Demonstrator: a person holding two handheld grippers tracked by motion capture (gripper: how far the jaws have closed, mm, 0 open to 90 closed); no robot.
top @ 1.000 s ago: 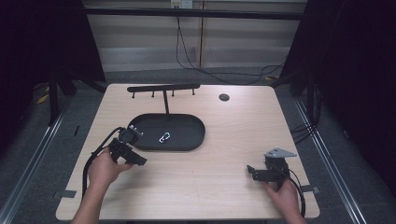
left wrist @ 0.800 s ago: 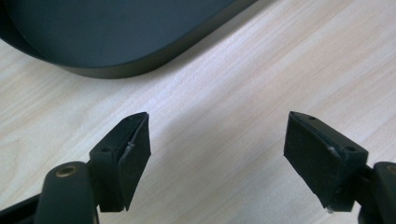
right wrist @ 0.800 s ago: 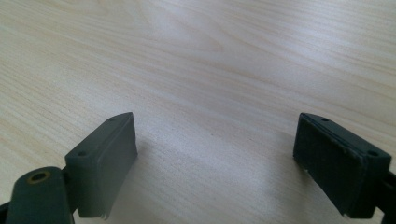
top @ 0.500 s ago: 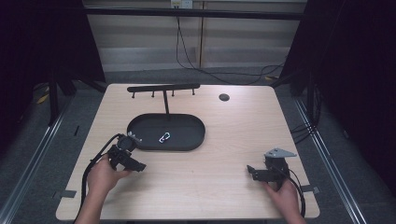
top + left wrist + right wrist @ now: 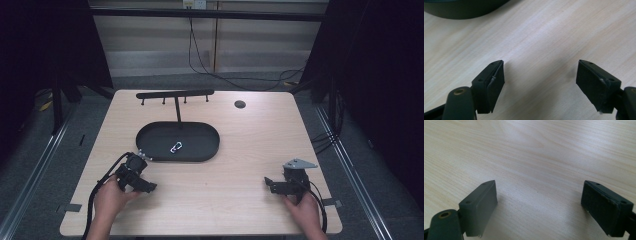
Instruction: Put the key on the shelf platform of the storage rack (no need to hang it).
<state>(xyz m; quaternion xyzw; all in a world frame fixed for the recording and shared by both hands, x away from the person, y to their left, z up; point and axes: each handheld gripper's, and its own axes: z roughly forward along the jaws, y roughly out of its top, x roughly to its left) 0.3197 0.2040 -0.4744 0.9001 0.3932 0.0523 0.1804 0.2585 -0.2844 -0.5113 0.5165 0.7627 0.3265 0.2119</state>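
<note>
A black oval tray (image 5: 200,150) lies mid-table with a small silver carabiner (image 5: 175,147) inside it. My left gripper (image 5: 148,187) is held low over the wood just in front of the tray's left end, open and holding nothing. In the left gripper view its jaws (image 5: 540,72) stand wide apart over bare wood, and the tray's rim (image 5: 461,11) crosses the top left corner. My right gripper (image 5: 269,183) rests near the front right of the table and points left. It is open too, its jaws (image 5: 539,195) spread over empty tabletop.
A black rack (image 5: 175,94) with short pegs stands on a post behind the tray. A small dark disc (image 5: 240,104) sits at the back right. Bare wooden tabletop (image 5: 220,195) stretches between the two grippers. Cables trail from both grippers toward the front edge.
My left gripper has drawn back from the tray's left end toward the front edge of the table. The right gripper has stayed where it was.
</note>
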